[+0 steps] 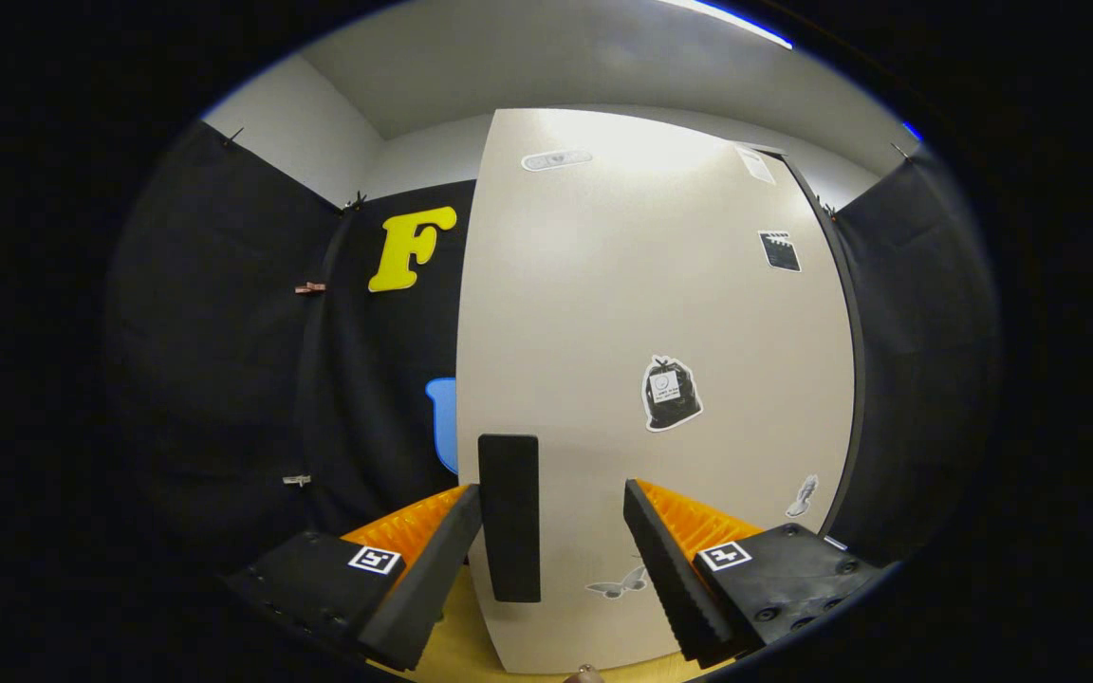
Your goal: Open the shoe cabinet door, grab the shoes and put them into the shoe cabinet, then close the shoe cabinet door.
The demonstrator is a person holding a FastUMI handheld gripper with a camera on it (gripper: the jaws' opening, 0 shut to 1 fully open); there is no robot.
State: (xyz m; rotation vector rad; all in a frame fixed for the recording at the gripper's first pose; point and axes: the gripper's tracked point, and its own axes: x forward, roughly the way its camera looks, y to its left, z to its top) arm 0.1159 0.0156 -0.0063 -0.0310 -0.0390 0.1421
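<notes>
One step seems in hand, opening or closing the shoe cabinet door [651,313], whose pale panel stands just ahead with its dark handle [509,517] between the released jaws of the gripper [556,550], nearer the left finger and pressed by neither. Next I judge the jaws must clench on that handle. Hidden: the shoes, the cabinet's inside; stickers at twelve to four o'clock are too small to read.

Recording booth, staged as a household corner.
Black cloth wall [252,379] pinned up with clips [310,287] beneath a plain white wall and ceiling; one pale shoe cabinet door [603,313] dotted with stickers [670,393] stands against it; yellowish floor [461,645] below.
</notes>
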